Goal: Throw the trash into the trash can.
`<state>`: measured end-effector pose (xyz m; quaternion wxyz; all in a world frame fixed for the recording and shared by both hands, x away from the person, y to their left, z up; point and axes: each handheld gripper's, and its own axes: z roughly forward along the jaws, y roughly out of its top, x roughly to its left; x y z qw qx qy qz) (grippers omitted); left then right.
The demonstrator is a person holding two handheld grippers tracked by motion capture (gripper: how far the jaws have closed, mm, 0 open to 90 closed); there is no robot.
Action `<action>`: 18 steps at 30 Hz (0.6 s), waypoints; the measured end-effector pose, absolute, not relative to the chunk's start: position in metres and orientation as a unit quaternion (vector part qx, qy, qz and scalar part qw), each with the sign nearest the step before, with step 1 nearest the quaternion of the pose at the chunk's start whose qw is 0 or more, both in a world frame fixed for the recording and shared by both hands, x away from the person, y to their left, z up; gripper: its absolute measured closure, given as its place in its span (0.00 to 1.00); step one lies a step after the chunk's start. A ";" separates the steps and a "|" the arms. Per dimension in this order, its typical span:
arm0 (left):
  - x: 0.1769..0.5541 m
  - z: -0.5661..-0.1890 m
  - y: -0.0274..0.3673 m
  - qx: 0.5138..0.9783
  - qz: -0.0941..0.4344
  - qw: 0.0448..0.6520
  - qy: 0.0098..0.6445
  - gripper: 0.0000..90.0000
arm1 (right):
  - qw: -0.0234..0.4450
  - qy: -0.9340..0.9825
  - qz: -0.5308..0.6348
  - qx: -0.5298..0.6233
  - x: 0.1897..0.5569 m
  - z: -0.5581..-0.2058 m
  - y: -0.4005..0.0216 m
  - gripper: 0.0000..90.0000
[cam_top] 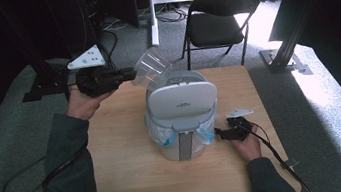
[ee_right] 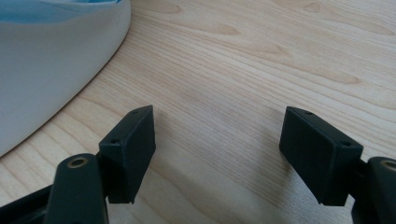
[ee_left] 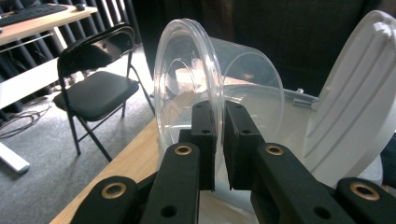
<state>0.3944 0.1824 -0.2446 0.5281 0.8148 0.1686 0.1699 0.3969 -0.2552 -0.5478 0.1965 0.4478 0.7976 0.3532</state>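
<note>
Above the open white bin (cam_top: pixel 182 119), the left gripper (cam_top: pixel 127 74) pinches a clear plastic cup (cam_top: pixel 151 66) by its rim (tilted, likely for dropping in); beside the bin, the right gripper (cam_top: pixel 220 133) rests spread, empty.

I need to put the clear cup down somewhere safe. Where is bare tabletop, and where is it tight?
Bare wood lies along the table between the bin and the near edge, and left of the bin. It is tight right of the bin, where the right gripper rests open. The left gripper holds the cup.
</note>
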 end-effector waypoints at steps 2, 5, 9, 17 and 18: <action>0.394 -0.244 0.179 0.815 0.165 0.530 0.163 0.93 | 0.197 0.798 0.353 0.448 0.397 -0.548 -0.255 0.29; 0.392 -0.244 0.172 0.815 0.156 0.537 0.153 0.93 | 0.196 0.798 0.353 0.448 0.397 -0.548 -0.255 0.29; 0.391 -0.245 0.164 0.816 0.147 0.540 0.143 0.93 | 0.196 0.798 0.353 0.448 0.397 -0.548 -0.255 0.29; 0.387 -0.244 0.149 0.820 0.136 0.542 0.125 0.93 | 0.195 0.798 0.353 0.447 0.397 -0.548 -0.255 0.29; 0.387 -0.244 0.147 0.820 0.135 0.542 0.125 0.93 | 0.195 0.798 0.353 0.447 0.397 -0.548 -0.255 0.29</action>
